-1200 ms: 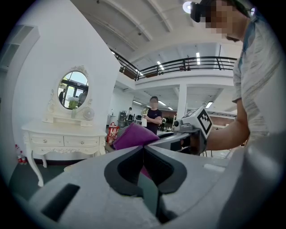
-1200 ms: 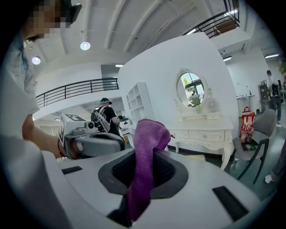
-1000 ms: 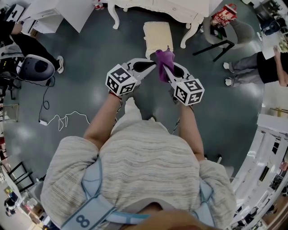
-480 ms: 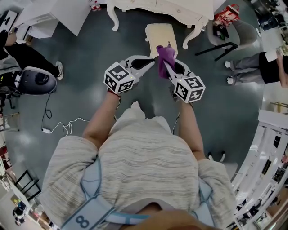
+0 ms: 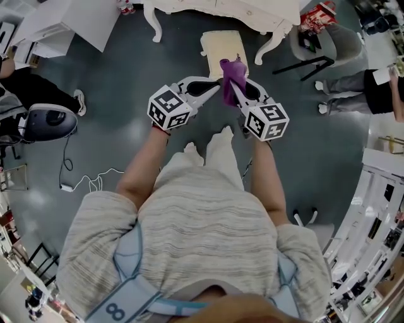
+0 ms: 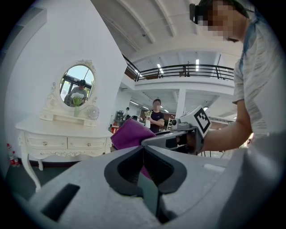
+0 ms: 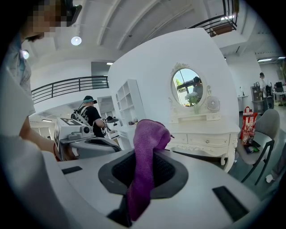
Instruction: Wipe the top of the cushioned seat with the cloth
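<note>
Right gripper (image 7: 144,152): jaws clamped on the purple cloth (image 7: 145,174). The cloth runs up between the pads and bunches in a rounded fold above the tips.

Left gripper (image 6: 143,147): jaws closed tip to tip, nothing between them. The cloth shows just beyond its tips.

Head view: both grippers are held out in front of the person, tips converging. The left tip is just beside the cloth at the right gripper's tip.

Cushioned seat (image 5: 219,43): cream, rectangular top. It stands on the grey floor (image 5: 126,82) just beyond the grippers, in front of the white dressing table (image 5: 221,7).

In the head view the cloth overlaps the seat's near edge; I cannot tell whether it touches.

Oval mirror (image 7: 187,87) stands on the table. Grey chair (image 5: 334,41) is to the right of the seat.
</note>
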The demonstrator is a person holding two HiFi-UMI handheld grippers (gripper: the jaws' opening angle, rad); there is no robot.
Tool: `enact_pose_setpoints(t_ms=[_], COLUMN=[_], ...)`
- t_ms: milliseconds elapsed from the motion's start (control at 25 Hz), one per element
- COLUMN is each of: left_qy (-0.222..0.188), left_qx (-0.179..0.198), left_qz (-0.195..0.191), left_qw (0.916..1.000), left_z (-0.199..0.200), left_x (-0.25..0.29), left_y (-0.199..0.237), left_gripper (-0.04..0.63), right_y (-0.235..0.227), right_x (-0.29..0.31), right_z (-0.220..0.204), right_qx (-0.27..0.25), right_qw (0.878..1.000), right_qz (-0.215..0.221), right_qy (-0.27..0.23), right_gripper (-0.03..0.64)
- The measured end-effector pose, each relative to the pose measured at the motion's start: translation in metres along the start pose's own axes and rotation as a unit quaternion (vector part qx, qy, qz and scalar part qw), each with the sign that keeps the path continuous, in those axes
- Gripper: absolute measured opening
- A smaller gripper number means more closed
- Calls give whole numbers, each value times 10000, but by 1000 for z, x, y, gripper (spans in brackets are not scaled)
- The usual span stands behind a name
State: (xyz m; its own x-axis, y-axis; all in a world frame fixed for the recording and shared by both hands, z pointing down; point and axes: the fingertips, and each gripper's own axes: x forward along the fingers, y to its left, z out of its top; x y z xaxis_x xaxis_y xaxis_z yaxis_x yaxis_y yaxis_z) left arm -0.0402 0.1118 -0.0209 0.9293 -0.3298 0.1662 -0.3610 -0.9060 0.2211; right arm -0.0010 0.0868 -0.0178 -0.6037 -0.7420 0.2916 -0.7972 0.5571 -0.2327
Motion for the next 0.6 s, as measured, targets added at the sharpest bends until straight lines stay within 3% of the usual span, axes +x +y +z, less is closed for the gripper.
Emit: enact_pose_setpoints(t_ms=[600], left_qy=[138], left_qx=[-74], left_qz=[178], left_qw=[9997], left_z=[23], left_x=[94], left_y=[67], left_gripper=[12], right_y=[-111], right_x=[41], right_z=[23], right_qx=[140], right_qw=[9995], right_qz=[261], right_qy=[118], right_gripper=[58])
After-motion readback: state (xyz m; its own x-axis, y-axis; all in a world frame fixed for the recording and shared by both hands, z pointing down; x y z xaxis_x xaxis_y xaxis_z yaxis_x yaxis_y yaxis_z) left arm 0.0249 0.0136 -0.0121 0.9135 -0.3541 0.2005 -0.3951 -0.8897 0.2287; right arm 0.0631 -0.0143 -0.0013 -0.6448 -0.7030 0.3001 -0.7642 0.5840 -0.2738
